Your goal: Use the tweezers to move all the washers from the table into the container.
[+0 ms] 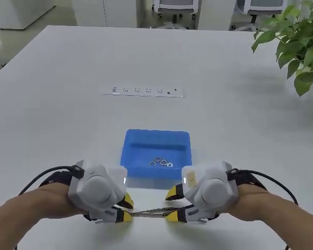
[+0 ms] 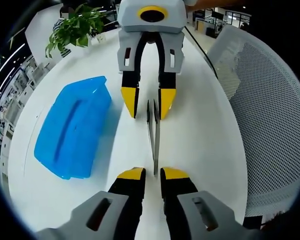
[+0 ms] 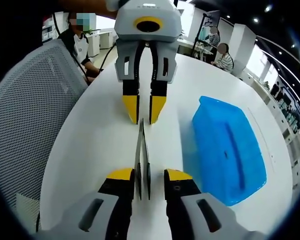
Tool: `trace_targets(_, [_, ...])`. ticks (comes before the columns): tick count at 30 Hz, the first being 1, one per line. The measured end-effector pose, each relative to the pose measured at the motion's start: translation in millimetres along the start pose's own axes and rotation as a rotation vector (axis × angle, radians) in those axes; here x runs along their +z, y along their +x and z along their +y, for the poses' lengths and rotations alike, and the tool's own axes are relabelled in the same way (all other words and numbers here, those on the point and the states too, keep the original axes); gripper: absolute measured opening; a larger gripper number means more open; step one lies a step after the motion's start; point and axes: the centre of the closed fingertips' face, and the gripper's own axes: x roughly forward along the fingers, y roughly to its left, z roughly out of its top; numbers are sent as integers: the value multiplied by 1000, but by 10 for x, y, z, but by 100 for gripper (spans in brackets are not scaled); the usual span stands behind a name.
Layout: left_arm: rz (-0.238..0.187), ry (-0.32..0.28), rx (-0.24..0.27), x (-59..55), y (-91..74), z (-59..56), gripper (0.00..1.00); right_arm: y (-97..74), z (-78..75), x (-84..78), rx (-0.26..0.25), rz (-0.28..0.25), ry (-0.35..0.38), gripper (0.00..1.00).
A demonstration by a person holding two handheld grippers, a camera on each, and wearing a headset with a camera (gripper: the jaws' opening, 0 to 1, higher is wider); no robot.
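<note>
Both parted: right gripper (image 3: pixel 150 175) straddles the splayed end of the thin steel tweezers (image 2: pixel 154 135), left gripper (image 2: pixel 153 173) sits just off the joined end; tweezers flat on white table (image 1: pixel 198 67) by blue plastic container (image 1: pixel 156 134). Light, springy, slick, so I'd pinch mid-arms. Head view shows small metal washers (image 1: pixel 160 162) inside; gripper views don't resolve that.
</note>
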Motion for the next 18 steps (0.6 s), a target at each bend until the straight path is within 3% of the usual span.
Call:
trace_targets(9, [-37,-35,24,18,-122,17,24,-164,-52,44,-42,-25,30,31])
trace_targets(12, [-75,-75,39,61,-188,39,27,-230,-88,49,-73,-39,49,32])
trace_targets(14, [-109,-105,45,104,-238,46,29,-283,-116,82,-94,-76,101,33])
trace_targets(18, [-177,-161,78,181,-345,95,35,-389,-153,41,-128,-74,130,38])
